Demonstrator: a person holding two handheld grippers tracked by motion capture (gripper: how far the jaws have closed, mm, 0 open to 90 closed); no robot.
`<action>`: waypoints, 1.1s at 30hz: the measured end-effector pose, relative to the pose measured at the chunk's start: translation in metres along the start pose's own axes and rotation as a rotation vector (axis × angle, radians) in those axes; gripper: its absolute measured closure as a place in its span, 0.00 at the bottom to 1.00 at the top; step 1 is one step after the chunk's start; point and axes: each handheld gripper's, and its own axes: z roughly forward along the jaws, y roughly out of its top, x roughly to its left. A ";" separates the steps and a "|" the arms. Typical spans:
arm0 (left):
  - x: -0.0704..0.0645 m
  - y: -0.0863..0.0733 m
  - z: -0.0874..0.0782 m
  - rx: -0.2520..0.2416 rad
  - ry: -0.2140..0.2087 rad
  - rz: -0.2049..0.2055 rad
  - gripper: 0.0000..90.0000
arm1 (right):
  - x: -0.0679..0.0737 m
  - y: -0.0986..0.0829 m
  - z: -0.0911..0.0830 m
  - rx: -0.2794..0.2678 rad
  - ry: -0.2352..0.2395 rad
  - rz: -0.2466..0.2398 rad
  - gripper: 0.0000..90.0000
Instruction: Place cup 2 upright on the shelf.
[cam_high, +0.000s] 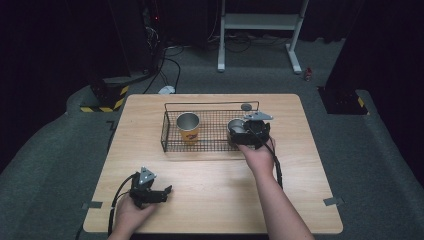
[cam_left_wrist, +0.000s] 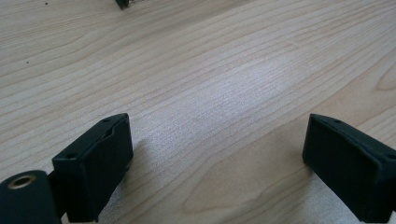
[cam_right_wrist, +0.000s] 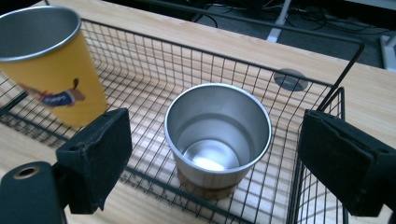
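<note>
In the black wire basket (cam_right_wrist: 140, 60), my right gripper (cam_right_wrist: 215, 154) gapes around the steel cup (cam_right_wrist: 218, 135); closing off-centre could tip it against the mesh.

Front of table: I see bare light wooden tabletop (cam_high: 215, 195), free passage
Black wire basket (cam_high: 172, 146): walls fence my silver steel cup (cam_right_wrist: 218, 135); yellow metal cup (cam_high: 188, 127) well apart

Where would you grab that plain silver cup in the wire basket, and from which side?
Take the silver cup by its rim, from above. It stands upright with its mouth open, and the wire basket walls crowd its sides, so one finger inside and one outside the wall looks easiest. The right gripper hangs open over it.
</note>
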 end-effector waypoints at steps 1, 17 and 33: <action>0.000 0.000 0.000 0.000 0.000 0.000 0.10 | 0.001 -0.002 -0.002 0.000 0.000 -0.004 0.11; 0.000 0.000 0.000 -0.002 0.000 0.000 0.10 | -0.008 -0.097 -0.042 0.026 -0.044 -0.034 0.13; 0.000 0.000 0.001 -0.001 -0.001 -0.003 0.10 | -0.026 -0.173 -0.071 0.182 -0.036 0.023 0.12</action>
